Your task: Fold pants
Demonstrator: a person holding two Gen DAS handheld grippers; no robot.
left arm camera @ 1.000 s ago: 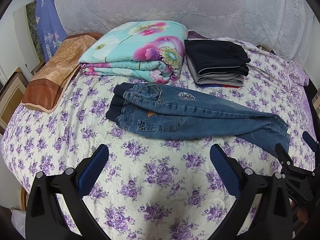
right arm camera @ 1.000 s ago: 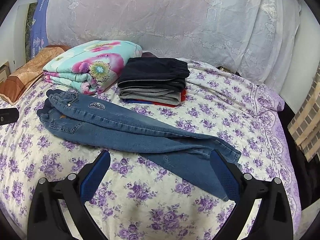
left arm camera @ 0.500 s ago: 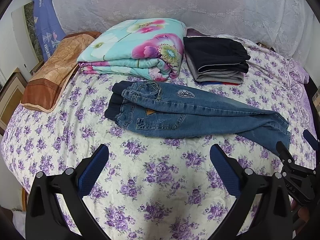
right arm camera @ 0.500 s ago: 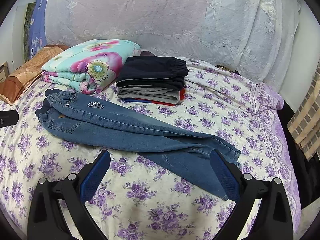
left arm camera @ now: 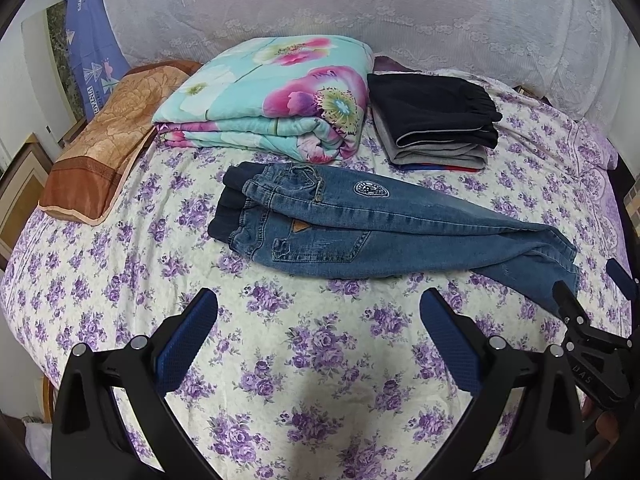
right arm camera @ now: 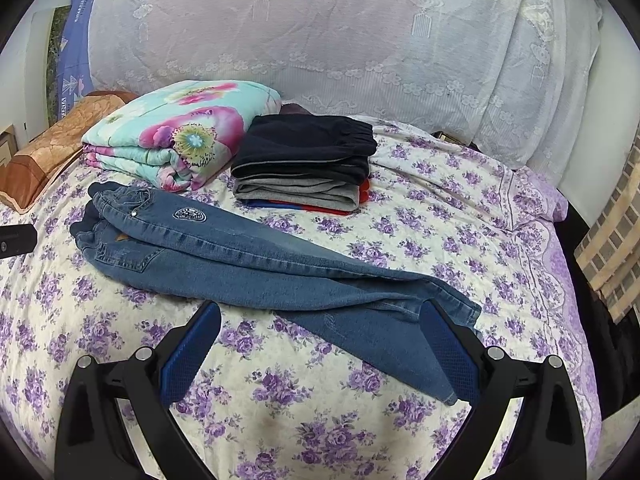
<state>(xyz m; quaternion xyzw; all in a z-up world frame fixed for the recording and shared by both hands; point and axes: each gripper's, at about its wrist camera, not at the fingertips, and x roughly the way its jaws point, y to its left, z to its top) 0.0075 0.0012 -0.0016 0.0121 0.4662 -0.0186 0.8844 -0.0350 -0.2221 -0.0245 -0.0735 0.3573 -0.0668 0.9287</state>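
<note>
Blue jeans (left arm camera: pixel 360 228) lie on the bed, folded lengthwise with one leg on the other, waist to the left, cuffs to the right. They also show in the right wrist view (right arm camera: pixel 280 272). My left gripper (left arm camera: pixel 320 320) is open and empty, hovering over the bedspread in front of the jeans' middle. My right gripper (right arm camera: pixel 320 332) is open and empty, just in front of the cuff end (right arm camera: pixel 420 360). It also shows at the right edge of the left wrist view (left arm camera: pixel 592 300).
A folded floral quilt (left arm camera: pixel 272 100) and a stack of folded dark and grey clothes (left arm camera: pixel 436 120) lie behind the jeans. An orange pillow (left arm camera: pixel 108 140) sits at far left. A lace-covered headboard (right arm camera: pixel 320 40) stands behind. The bed edge (right arm camera: pixel 560 280) drops off at right.
Both grippers have moved slightly forward toward the jeans and stay open. The jeans have not moved.
</note>
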